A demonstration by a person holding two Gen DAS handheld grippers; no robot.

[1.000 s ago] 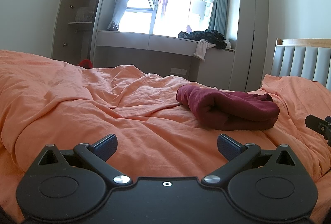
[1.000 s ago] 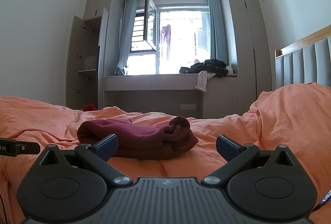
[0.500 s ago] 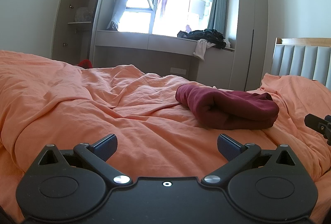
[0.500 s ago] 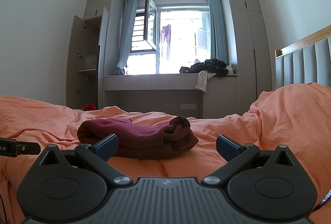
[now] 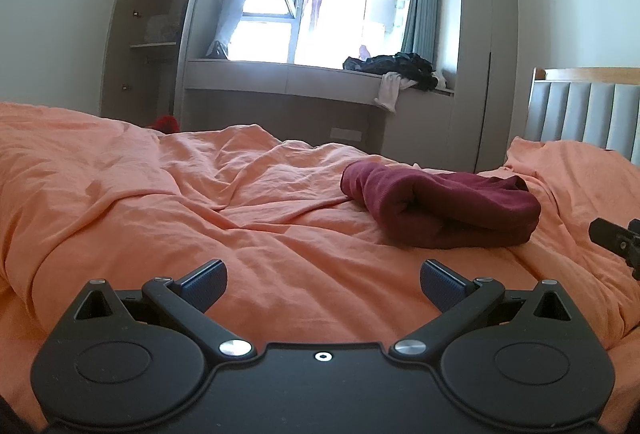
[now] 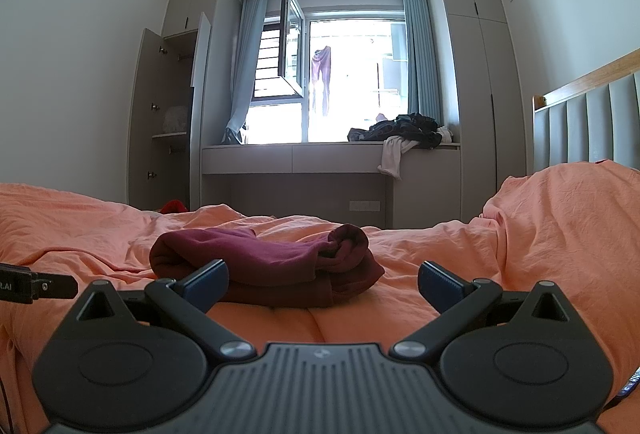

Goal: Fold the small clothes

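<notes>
A dark red garment (image 5: 440, 207) lies folded into a thick bundle on the orange bedcover (image 5: 200, 201). In the left wrist view it sits ahead and to the right of my left gripper (image 5: 323, 282), which is open and holds nothing. In the right wrist view the same garment (image 6: 264, 262) lies just beyond and slightly left of my right gripper (image 6: 323, 282), also open and holding nothing. The tip of the right gripper (image 5: 616, 240) shows at the right edge of the left wrist view, and the left gripper's tip (image 6: 36, 286) at the left edge of the right wrist view.
A padded headboard (image 5: 584, 113) stands at the right, with the cover heaped in front of it (image 6: 560, 218). Beyond the bed a window bench (image 6: 328, 157) carries a pile of dark and white clothes (image 6: 404, 131). An open wardrobe (image 6: 172, 121) stands far left, a red item (image 6: 174, 206) below it.
</notes>
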